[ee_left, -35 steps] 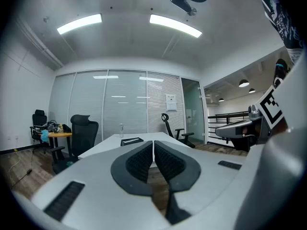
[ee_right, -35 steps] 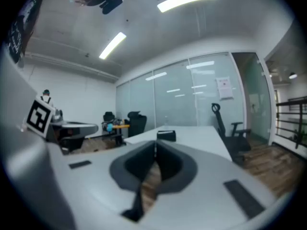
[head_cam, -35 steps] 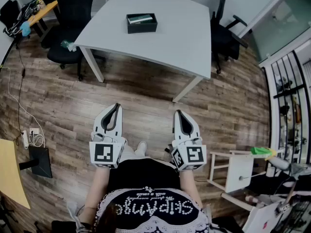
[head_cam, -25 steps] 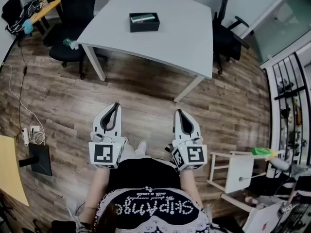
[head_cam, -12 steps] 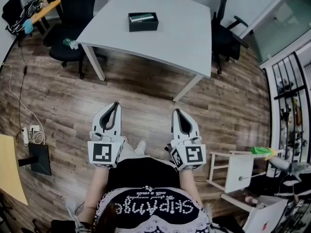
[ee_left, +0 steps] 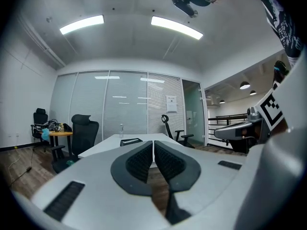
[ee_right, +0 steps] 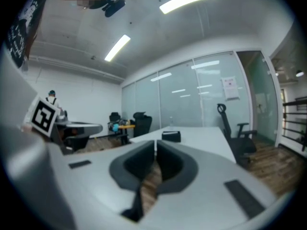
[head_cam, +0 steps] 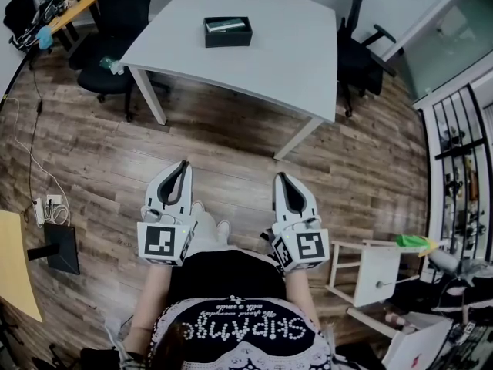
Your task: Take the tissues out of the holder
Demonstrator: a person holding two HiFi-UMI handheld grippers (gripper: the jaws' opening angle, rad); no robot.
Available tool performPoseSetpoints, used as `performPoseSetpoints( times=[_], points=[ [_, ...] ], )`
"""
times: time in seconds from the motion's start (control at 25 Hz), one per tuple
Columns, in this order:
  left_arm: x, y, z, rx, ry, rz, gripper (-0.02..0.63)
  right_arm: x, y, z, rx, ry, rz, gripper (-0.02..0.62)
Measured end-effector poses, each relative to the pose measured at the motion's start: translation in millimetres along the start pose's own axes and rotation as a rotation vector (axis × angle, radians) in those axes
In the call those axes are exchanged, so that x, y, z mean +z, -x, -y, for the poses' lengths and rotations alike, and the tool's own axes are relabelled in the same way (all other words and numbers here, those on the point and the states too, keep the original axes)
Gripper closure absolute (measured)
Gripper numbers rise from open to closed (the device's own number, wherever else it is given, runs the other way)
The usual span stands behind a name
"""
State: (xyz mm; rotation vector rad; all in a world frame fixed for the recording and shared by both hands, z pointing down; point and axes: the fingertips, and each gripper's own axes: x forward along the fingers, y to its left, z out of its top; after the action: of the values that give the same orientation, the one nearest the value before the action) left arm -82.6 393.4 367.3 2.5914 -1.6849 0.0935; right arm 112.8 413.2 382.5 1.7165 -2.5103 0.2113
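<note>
While jaws meet empty, holder (head_cam: 228, 31) lies well ahead.

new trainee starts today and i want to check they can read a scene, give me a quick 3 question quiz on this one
1. True or false: the left claw is shut with nothing in it.
2. Where is the black holder? A) on a chair B) on the white table C) between the jaws of a claw
3. Fill in: the right claw is held over the wooden ____, short of the table.

Key: 1 true; 2 B; 3 floor
</note>
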Motion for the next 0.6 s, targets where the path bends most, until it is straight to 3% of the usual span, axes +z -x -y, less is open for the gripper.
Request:
performPoseSetpoints(
  times=[0.24, 0.6],
  points=[
    [-1.3, -18.6, -8.5, -0.006, 0.000, -0.012, 0.566, -0.8, -21.0, 1.5, 0.015, 0.034, -0.049, 0.560],
    [8.4, -71.9, -28.8, -0.087, 0.022, -0.022, 0.575, 21.6, -75.5, 11.8, -0.017, 0.022, 0.002, 0.560]
  ],
)
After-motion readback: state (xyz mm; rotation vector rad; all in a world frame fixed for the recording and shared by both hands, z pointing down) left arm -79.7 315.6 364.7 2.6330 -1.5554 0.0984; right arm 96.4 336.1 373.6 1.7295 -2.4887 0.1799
